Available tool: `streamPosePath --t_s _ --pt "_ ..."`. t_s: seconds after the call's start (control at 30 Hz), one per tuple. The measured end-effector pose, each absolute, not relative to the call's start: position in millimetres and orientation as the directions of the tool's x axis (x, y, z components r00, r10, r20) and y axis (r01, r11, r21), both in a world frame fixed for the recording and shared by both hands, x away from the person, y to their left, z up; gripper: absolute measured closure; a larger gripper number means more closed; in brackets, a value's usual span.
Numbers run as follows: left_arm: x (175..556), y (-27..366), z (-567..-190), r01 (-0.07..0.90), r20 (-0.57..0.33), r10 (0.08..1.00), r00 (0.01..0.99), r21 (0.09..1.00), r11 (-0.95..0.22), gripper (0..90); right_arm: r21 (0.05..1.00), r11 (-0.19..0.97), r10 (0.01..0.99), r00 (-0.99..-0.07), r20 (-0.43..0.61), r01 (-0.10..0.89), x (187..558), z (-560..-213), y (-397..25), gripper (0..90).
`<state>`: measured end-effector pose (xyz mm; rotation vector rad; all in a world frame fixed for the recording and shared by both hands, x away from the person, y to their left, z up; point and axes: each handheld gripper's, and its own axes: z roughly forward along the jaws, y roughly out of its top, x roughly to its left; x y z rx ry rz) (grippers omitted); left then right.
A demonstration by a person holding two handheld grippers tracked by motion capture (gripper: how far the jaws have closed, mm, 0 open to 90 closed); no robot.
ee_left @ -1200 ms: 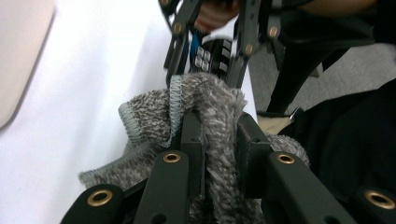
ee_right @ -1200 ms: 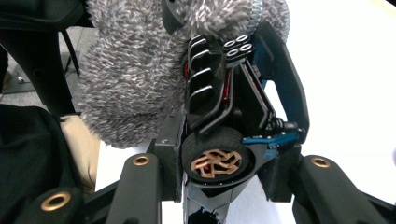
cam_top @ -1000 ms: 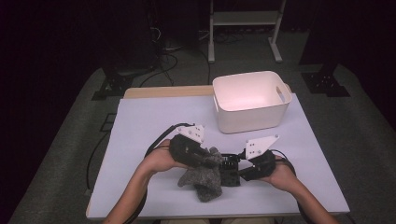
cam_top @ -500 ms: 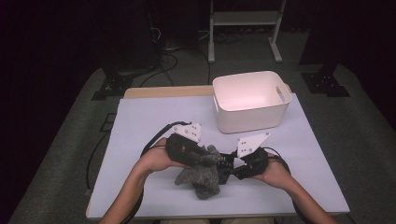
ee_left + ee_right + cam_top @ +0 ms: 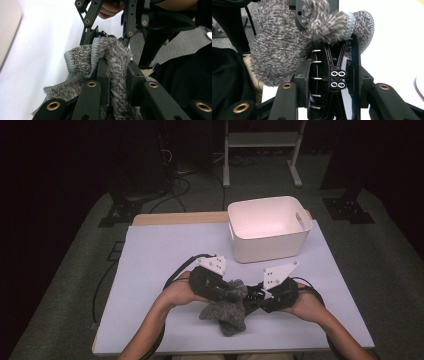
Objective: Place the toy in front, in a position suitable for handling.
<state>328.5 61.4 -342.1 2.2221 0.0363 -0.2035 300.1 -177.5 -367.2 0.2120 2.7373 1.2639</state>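
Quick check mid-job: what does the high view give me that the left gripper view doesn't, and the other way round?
High view alone: the white bin standing open-topped at the table's far right, and both forearms converging on the cloth.

Left gripper view alone: the left gripper jaws clamped on a fold of the grey towel, its stitched hem visible.

Both: the towel, the right gripper meeting it from the opposite side, and the pale tabletop.

a fuzzy grey-and-white flecked knitted cloth (image 5: 226,307), edged in pale grey stitching, lies beside a glossy white plastic bin (image 5: 267,227) on a pale lavender-white table sheet (image 5: 160,255); matte black gripper jaws carry brass-coloured rivets.
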Motion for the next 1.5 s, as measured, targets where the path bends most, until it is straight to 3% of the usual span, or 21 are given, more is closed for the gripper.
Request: streamPosePath --t_s 0.43,0.73,1.33,1.43,1.5 --pt "329 53 -374 0.129 -0.187 -0.008 0.982 0.706 -0.697 76.2 0.747 0.658 0.182 -0.983 -0.031 0.099 295 -372 -198 56.9" --pt "328 38 -378 0.096 -0.164 -0.018 0.986 0.659 -0.746 75.8 0.712 0.694 0.194 -0.98 -0.039 0.109 290 -379 -216 56.6" --pt "329 24 -383 0.075 -0.155 -0.023 0.988 0.6 -0.796 75.1 0.686 0.701 0.249 -0.968 0.017 0.193 284 -430 -251 56.0" --pt "329 24 -383 0.077 -0.157 -0.024 0.987 0.601 -0.796 75.1 0.682 0.704 0.25 -0.968 0.023 0.198 285 -430 -250 54.9" --pt "328 24 -383 0.073 -0.157 -0.028 0.987 0.6 -0.797 75.0 0.664 0.722 0.249 -0.968 0.01 0.193 286 -428 -242 49.0"
